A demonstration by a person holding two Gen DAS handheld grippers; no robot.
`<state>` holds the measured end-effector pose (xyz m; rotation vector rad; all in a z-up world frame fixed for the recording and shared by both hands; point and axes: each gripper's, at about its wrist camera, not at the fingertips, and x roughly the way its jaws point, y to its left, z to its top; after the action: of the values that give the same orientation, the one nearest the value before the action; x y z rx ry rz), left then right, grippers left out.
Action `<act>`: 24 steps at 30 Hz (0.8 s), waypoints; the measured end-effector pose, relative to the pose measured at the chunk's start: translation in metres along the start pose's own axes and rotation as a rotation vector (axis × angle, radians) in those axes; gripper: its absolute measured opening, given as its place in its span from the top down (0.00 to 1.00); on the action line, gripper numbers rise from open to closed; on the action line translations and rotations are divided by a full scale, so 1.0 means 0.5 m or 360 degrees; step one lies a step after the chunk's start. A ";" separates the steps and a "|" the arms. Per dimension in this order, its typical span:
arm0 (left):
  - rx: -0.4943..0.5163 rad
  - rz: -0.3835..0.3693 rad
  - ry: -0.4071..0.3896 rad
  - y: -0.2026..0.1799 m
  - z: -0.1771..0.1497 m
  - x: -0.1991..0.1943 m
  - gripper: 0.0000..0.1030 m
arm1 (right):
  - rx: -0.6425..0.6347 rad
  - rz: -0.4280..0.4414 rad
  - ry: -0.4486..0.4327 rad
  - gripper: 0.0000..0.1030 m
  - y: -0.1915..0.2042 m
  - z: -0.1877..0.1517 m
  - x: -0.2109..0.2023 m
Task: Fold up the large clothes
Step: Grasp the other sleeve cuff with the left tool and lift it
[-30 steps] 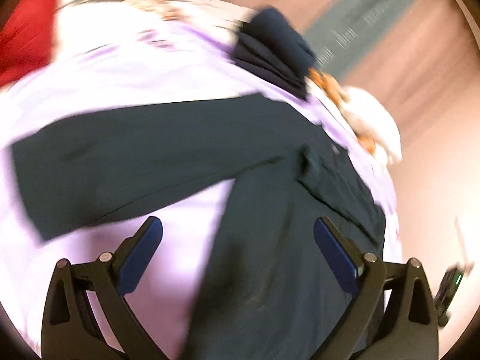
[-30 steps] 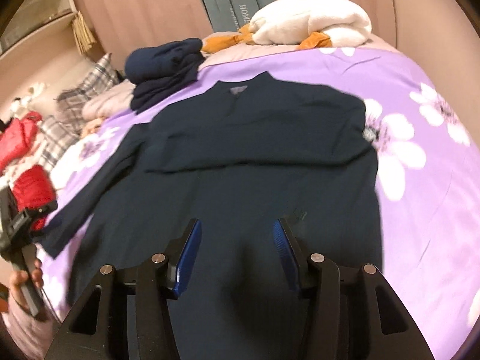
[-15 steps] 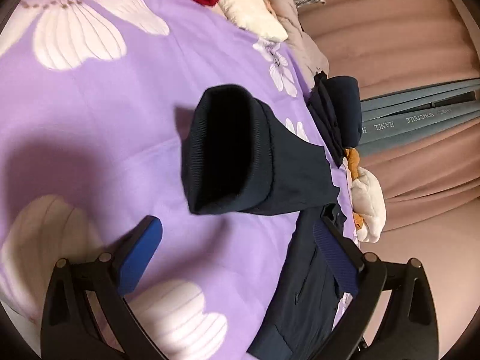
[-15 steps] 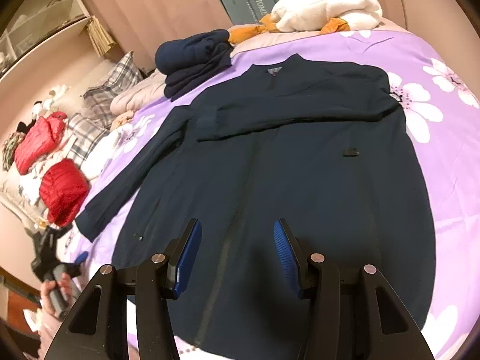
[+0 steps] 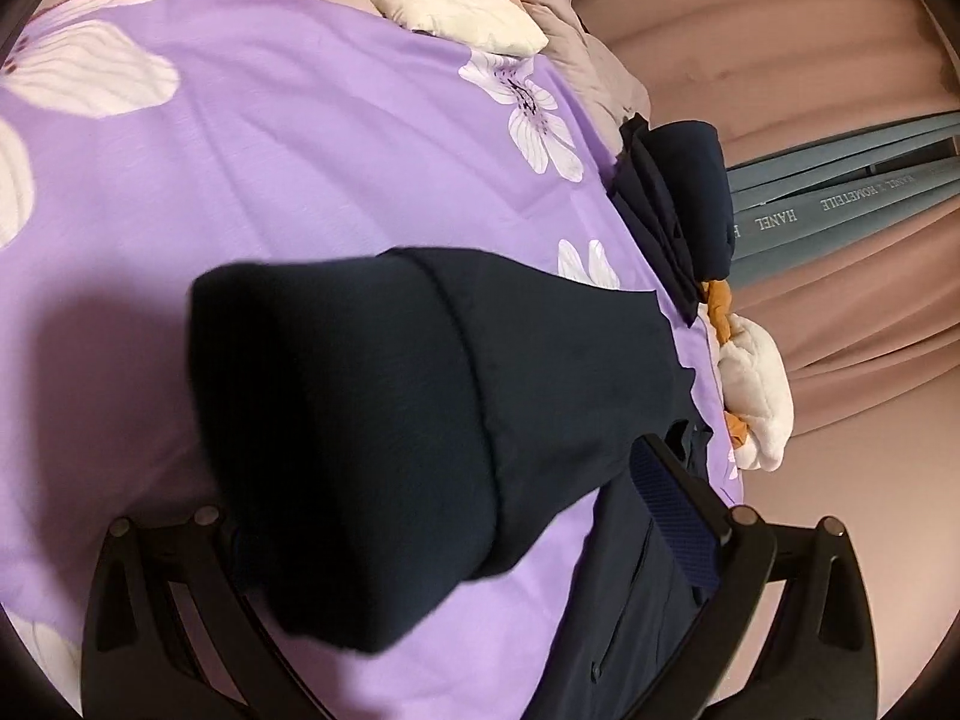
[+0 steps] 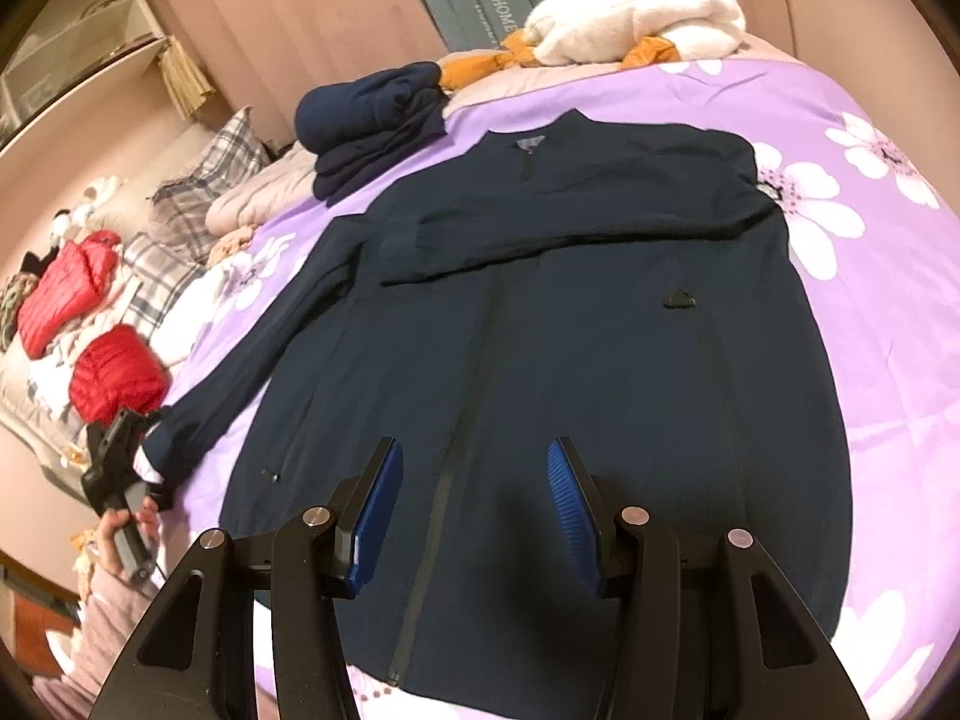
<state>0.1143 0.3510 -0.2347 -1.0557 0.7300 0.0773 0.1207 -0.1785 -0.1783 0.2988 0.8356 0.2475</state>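
The jacket [image 6: 576, 360] lies face up on the bedspread [image 6: 888, 300], one sleeve already folded across the chest. Step in hand: folding the other sleeve. The left gripper [image 5: 468, 546] is open, with the ribbed cuff [image 5: 336, 420] between its fingers but not clamped. The right gripper [image 6: 474, 510] hovers open and empty over the hem. Next move: close on the cuff, then carry it across the chest. The fabric is dark, matte and limp.

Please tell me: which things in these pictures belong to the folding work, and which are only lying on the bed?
Belong to the job:
- dark navy jacket
- its outstretched sleeve cuff
- left gripper
- right gripper

Just lying about:
- folded navy clothes
- white plush toy
- red puffer jackets
- plaid pillow
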 end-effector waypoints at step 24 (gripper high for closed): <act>0.0474 0.0105 -0.0095 -0.223 0.024 -0.069 0.86 | 0.0007 0.0067 0.0056 0.51 -0.001 -0.001 0.039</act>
<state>0.1377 0.3132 -0.1260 -0.7423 0.6979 0.0544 0.1331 -0.1726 -0.1924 0.3169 0.8654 0.2909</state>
